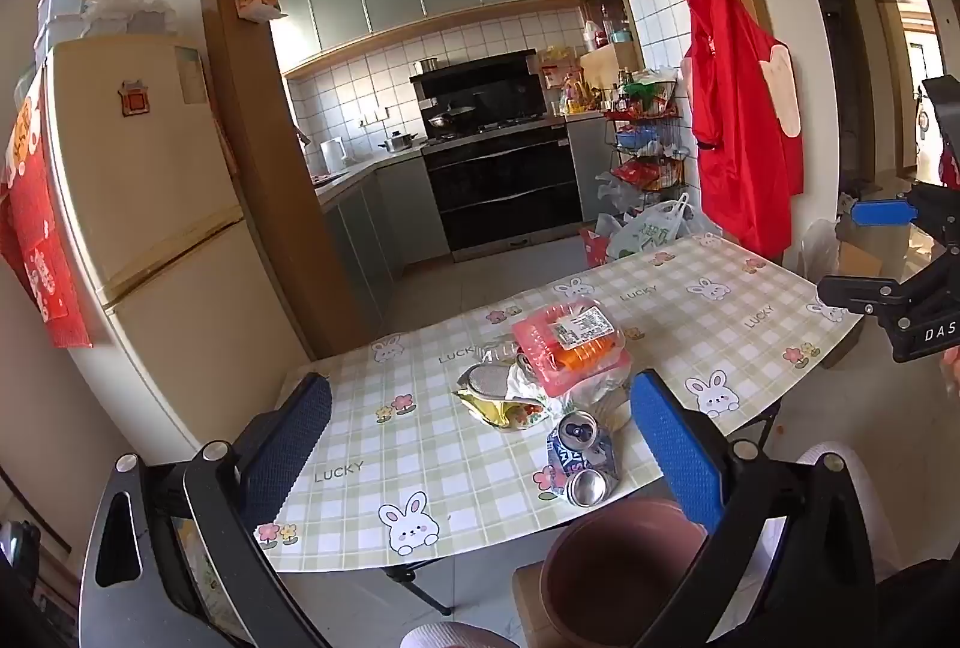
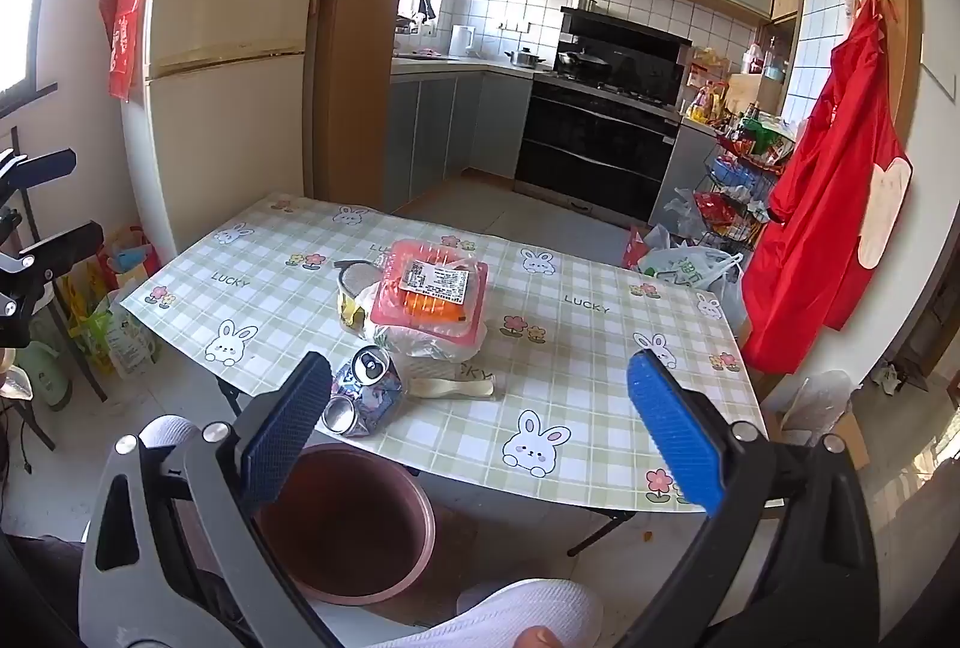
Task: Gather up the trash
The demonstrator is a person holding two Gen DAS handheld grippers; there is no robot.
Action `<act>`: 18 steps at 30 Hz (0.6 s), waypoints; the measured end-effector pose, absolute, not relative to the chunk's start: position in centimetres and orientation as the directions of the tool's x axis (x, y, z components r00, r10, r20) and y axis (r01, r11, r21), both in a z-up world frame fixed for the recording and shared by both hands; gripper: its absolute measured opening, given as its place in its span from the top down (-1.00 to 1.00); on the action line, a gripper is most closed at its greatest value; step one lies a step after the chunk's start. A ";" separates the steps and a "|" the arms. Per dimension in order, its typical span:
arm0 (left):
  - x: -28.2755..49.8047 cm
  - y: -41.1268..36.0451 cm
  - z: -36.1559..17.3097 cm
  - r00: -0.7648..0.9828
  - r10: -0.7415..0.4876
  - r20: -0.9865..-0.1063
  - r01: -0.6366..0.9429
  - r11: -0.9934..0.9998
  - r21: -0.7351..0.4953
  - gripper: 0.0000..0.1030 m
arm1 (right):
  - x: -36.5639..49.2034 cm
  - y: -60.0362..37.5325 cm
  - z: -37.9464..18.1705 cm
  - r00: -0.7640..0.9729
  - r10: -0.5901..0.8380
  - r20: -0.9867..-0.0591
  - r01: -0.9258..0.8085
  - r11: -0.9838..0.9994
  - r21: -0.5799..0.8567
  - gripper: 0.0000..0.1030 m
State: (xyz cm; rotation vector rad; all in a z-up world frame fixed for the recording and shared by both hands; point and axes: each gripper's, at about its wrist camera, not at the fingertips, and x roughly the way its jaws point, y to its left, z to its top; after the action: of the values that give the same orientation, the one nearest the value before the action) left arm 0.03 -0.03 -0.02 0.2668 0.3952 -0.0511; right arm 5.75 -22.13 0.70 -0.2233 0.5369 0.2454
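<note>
Kitchen cabinets and a cream fridge (image 2: 222, 48) back a checked, rabbit-print worktop (image 2: 600, 348). Below its near edge stands a brown bin (image 2: 360, 582). Piled mid-worktop: a red plastic food tray (image 2: 432, 288) on crumpled wrappers, with two crushed cans (image 2: 363, 396) nearer the edge. Left claw (image 1: 480, 444) and right claw (image 2: 480, 426) hover spread, empty.

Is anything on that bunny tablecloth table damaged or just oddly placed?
Yes. Two crushed drink cans lie dented on their sides at the table's near edge, above the brown bin. Behind them, a red plastic food tray sits tilted on crumpled wrappers. A pale plastic spoon lies loose nearby.
</note>
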 end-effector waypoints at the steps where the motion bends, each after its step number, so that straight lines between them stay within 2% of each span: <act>1: 0.0 0.0 0.0 0.922 0.002 -0.387 0.101 0.964 0.247 -0.90 | 5.7 -22.2 0.7 0.832 0.174 -0.526 -0.287 0.948 -0.140 -0.89; 18: 0.2 -0.6 -0.2 0.925 0.006 -0.379 0.095 0.965 0.246 -0.90 | 5.5 -22.3 0.7 0.832 0.172 -0.527 -0.286 0.947 -0.143 -0.89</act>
State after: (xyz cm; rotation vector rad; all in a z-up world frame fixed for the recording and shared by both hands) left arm 0.17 -0.56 -0.21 0.2649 0.3876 -0.0458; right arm 5.49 -22.29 0.74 -0.2204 0.5358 0.2449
